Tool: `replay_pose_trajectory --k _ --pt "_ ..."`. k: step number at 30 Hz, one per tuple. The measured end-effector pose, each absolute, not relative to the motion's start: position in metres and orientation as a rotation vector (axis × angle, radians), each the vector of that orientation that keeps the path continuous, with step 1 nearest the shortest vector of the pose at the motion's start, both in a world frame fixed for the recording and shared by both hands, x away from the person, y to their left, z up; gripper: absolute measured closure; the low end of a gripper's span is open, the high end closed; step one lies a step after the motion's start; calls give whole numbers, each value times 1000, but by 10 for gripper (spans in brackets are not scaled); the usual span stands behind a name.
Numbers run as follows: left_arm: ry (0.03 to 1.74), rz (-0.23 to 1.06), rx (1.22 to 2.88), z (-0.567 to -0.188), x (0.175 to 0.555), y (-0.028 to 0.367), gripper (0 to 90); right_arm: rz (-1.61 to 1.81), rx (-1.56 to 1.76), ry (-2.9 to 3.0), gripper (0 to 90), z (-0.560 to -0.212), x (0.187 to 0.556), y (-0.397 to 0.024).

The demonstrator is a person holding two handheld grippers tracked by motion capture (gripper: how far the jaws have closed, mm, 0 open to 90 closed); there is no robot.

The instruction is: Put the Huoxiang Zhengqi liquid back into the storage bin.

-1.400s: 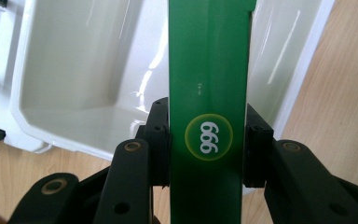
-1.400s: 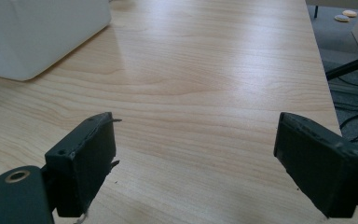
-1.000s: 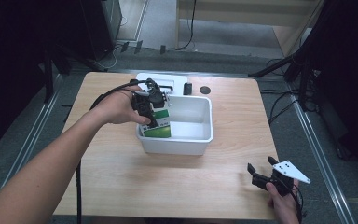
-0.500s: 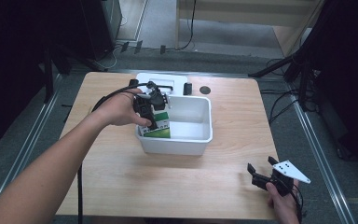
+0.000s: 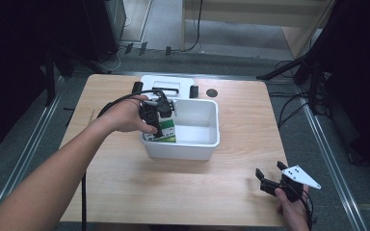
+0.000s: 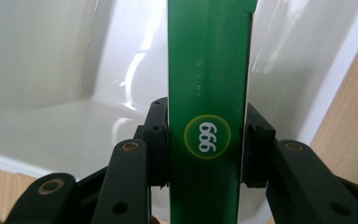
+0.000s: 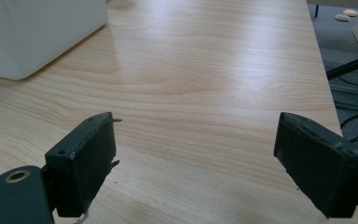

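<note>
Green box [image 6: 208,93] is clamped betw. jaws of L gripper [image 5: 160,114], inside white tub [image 5: 207,144] at frame centre, left end; R gripper [image 5: 270,183], lower right, is held open over table [image 5: 125,183], nothing gripped

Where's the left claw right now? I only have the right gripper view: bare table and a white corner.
Observer: That corner is the tub. The left claw is in its left end, shut on a green box.
Operator: Box touching the bottom?
Observer: Can't tell; the high view shows it upright against the left wall.
Operator: Any marking on it?
Observer: A round label reading 999, between the pads.
Operator: Right claw?
Observer: Open, near the table's front right corner, nothing between its jaws.
</note>
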State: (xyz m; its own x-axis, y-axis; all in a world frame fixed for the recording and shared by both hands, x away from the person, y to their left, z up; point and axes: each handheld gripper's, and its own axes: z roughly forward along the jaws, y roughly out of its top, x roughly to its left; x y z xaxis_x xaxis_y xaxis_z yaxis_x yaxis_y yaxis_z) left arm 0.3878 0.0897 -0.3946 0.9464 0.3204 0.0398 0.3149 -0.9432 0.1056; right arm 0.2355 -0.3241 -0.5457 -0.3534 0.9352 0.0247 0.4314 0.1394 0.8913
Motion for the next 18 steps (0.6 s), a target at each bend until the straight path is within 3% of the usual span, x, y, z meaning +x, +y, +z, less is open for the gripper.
replay_pose_trajectory --k 7,18 --pt "527 77 2997 -395 388 90 601 1165 1307 1862 128 -546 235 -324" --pt "659 176 2990 -388 387 97 401 1164 1305 1864 128 -546 236 -324"
